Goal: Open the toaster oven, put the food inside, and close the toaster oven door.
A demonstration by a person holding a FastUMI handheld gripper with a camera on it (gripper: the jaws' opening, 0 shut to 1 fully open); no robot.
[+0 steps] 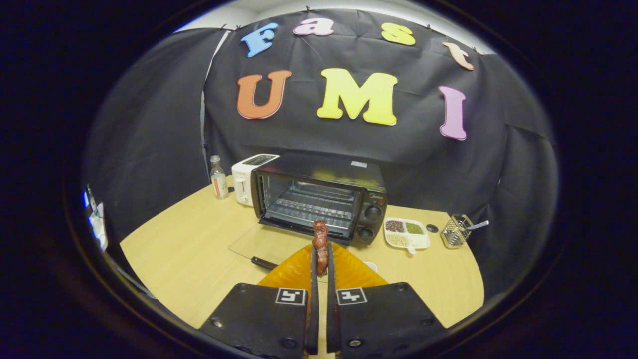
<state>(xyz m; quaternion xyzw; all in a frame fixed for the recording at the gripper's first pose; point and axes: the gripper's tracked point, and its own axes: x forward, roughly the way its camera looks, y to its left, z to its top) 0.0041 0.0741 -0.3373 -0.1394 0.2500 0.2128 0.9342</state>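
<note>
Gripper point(321, 259) nearly closed, food point(320, 244) pinched between both fingers, piece held upright above orange plate point(349, 271). Oven point(319, 199) seen straight ahead beyond fingers, door point(264, 244) already dropped flat onto table point(189, 249), rack point(309, 207) exposed. Step in hand judged as carry to oven: opening done, loading not yet done. Next move likely calls for forward travel over lowered door, food kept level with rack, release only once inside. Door closing left after that.
</note>
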